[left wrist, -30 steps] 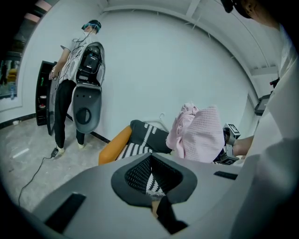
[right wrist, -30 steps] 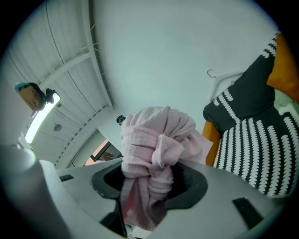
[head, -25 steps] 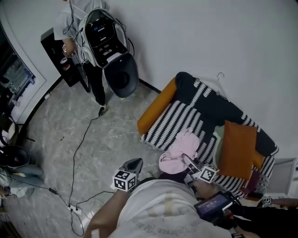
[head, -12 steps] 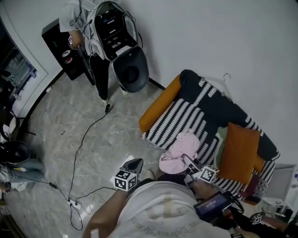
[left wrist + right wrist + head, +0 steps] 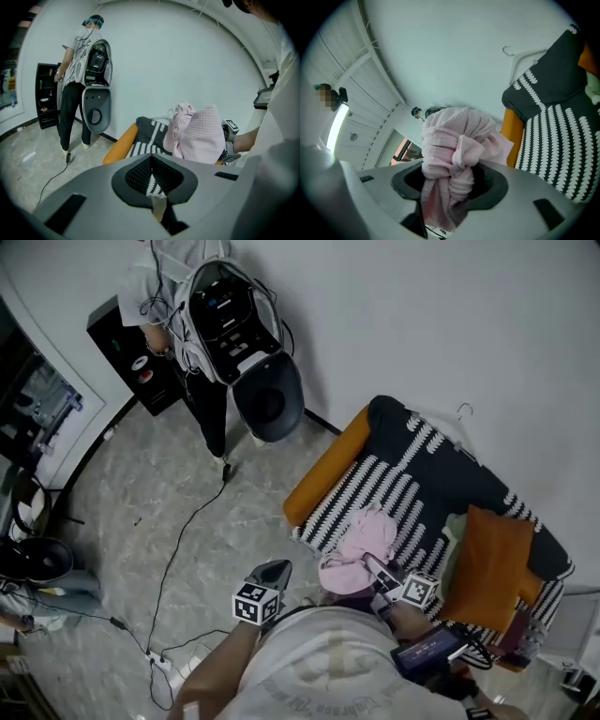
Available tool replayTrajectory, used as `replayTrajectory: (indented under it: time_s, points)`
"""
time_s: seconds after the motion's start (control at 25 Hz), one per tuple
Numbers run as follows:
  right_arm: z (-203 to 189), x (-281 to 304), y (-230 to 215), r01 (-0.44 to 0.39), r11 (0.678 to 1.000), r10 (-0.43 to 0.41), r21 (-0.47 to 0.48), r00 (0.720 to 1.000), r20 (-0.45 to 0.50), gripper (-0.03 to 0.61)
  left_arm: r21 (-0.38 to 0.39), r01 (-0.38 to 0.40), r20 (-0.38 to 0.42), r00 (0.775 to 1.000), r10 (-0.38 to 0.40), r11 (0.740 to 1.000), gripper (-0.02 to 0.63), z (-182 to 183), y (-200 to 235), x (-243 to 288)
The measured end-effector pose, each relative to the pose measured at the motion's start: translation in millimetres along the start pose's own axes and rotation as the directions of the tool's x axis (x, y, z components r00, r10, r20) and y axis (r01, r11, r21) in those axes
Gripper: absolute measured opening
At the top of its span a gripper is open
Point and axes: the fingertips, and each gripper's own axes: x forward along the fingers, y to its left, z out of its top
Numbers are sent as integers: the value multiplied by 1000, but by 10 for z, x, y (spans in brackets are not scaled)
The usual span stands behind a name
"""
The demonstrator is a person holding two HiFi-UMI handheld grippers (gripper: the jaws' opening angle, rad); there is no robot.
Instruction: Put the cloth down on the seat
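Note:
A bunched pink cloth hangs over the front edge of the black-and-white striped sofa seat. My right gripper is shut on it, and in the right gripper view the cloth fills the gap between the jaws of the right gripper. My left gripper is held over the floor to the left of the sofa, shut and holding nothing. In the left gripper view the left gripper points at the sofa, and the cloth shows to the right.
An orange armrest bounds the sofa's left end and an orange cushion lies on its right part. A person wearing a rig stands at the back left beside a black cabinet. A cable runs over the floor.
Both grippers have drifted a little toward the sofa, and the pink cloth has stayed in the right one. The view has shifted, so the standing person sits further right.

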Motion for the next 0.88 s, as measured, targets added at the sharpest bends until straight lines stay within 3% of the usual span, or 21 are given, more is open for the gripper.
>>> replayTrajectory:
  time_s: [0.48,0.88]
  points:
    - [388,168,-247,-34,999,34,-4,999,-19,236,1,-57,1,998,57,998,12,465,-11,337]
    - [454,-13,-481,40,998,-42,45,999,28,236,71,41,-58,998,-37,997,12,661,-144,726]
